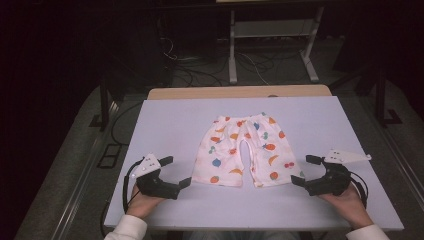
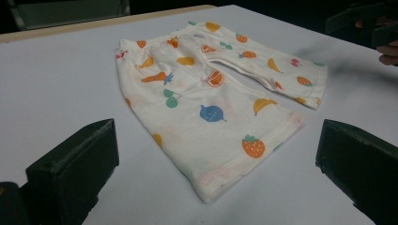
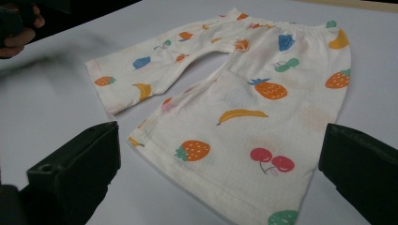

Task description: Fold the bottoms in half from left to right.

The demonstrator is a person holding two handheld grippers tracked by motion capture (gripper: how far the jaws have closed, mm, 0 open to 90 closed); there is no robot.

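With both jaws wide and empty, close left gripper (image 1: 175, 171) and right gripper (image 1: 306, 169) squarely on shorts (image 1: 243, 149) leg hems nearest tabletop (image 1: 165, 120) front edge, pinching both layers.

Far table (image 1: 240, 92) edge fades into dark background, detail there unreadable. Shorts (image 3: 244, 108) near hem cut by bottom edge in right gripper view. Person's forearms cut off at near edge, high view.
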